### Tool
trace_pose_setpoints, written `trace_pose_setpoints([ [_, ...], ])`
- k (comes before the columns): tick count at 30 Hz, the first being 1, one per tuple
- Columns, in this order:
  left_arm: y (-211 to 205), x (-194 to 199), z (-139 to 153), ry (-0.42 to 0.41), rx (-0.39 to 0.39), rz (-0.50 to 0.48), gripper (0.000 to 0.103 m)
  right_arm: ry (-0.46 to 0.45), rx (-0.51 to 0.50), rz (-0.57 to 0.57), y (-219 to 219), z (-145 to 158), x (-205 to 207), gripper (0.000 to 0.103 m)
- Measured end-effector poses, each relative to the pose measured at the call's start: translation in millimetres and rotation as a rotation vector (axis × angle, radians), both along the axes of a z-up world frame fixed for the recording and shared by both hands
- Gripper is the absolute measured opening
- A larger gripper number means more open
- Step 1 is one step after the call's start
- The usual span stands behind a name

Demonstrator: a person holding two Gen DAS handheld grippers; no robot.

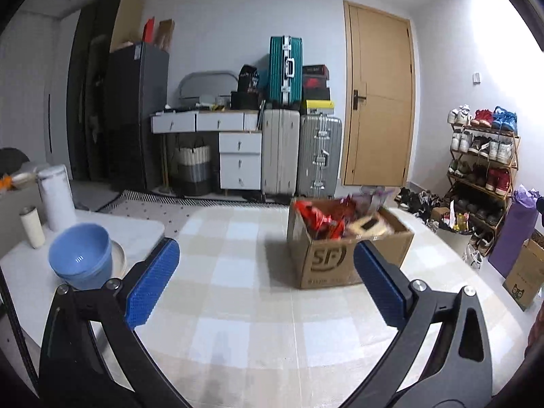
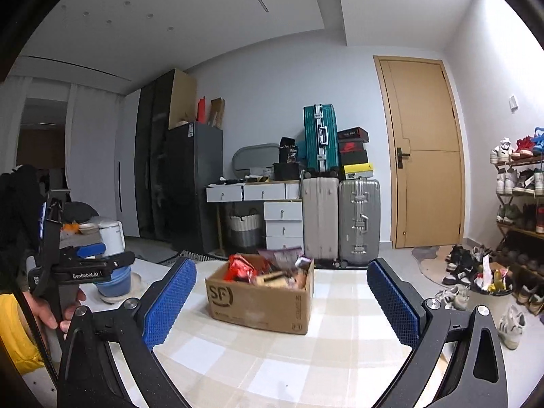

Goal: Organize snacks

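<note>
The cardboard box [image 2: 260, 297] stands on the checked tablecloth [image 2: 343, 340], filled with snack packets [image 2: 243, 268]. Its side panel bears a printed "SF" logo; smaller print below is illegible. The left gripper [image 1: 266, 278] is spread wide and holds nothing; the box sits ahead of it, toward the right finger. The right gripper [image 2: 282, 301] is likewise spread wide and empty, with the box between its blue pads [image 2: 170, 302], not touching. In the right wrist view, the left tool body reads "GenRobot.AI". A blue bowl [image 1: 81, 260] rests at the left.
</note>
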State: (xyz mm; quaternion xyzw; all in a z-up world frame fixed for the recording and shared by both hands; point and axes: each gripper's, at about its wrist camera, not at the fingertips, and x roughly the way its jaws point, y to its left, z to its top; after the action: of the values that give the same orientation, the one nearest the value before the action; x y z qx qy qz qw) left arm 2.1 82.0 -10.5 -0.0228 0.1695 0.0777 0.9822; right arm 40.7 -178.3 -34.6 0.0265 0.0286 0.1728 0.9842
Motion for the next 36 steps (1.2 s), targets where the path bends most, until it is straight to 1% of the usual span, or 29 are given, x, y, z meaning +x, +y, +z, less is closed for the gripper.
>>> trace_pose_setpoints([
  [3,-6.4,19.8,-34.3,0.027,0.002,-0.009,0.103,-0.021,-0.012,-0.036,3.7,-21.7,12.7,0.102],
  [4,-8.5,24.1,-40.8,0.027,0.005,-0.003,0.103,-0.025,-0.033,-0.056,6.8,-29.9,18.1,0.102],
  [8,-13.6,41.7,-77.5,0.033,-0.003,-0.010,0.103,-0.007,-0.070,-0.078,11.0,-51.8,34.6,0.102],
  [11,-13.0,76.3,-86.4,0.039,-0.016,-0.014,0.103,0.014,-0.068,-0.087,10.4,-67.6,46.5,0.102],
  [14,-13.0,87.6,-101.1,0.036,-0.014,-0.001,0.103,0.059,-0.061,-0.086,8.5,-77.5,60.8,0.102],
  [17,-12.4,93.1,-104.5,0.031,-0.012,-0.001,0.103,0.090,-0.049,-0.085,5.4,-81.7,67.8,0.102],
  [18,-9.9,91.5,-98.7,0.025,-0.013,-0.007,0.103,0.095,-0.045,-0.090,4.3,-82.6,69.3,0.102],
  [21,-11.2,91.6,-99.8,0.009,-0.002,-0.011,0.102,0.106,-0.037,-0.101,2.5,-83.8,72.1,0.102],
  [24,-17.8,90.9,-98.4,0.004,0.027,-0.038,0.103,0.082,-0.034,-0.107,2.2,-83.3,68.4,0.102],
  [26,-18.4,90.0,-94.7,0.006,0.031,-0.051,0.103,0.066,-0.038,-0.113,2.8,-79.5,62.8,0.102],
  [30,-15.2,87.7,-91.6,0.016,0.010,-0.046,0.102,0.037,-0.033,-0.146,0.6,-77.7,55.8,0.102],
  [32,-15.9,80.9,-86.3,0.018,0.009,-0.046,0.103,0.038,-0.022,-0.151,-2.4,-77.2,54.3,0.102],
  [34,-16.2,82.1,-87.1,0.018,0.012,-0.048,0.103,0.041,-0.012,-0.155,-4.7,-77.3,54.0,0.102],
  [36,-14.8,81.7,-86.1,0.018,0.015,-0.047,0.103,0.023,-0.013,-0.184,-4.7,-76.3,51.7,0.102],
])
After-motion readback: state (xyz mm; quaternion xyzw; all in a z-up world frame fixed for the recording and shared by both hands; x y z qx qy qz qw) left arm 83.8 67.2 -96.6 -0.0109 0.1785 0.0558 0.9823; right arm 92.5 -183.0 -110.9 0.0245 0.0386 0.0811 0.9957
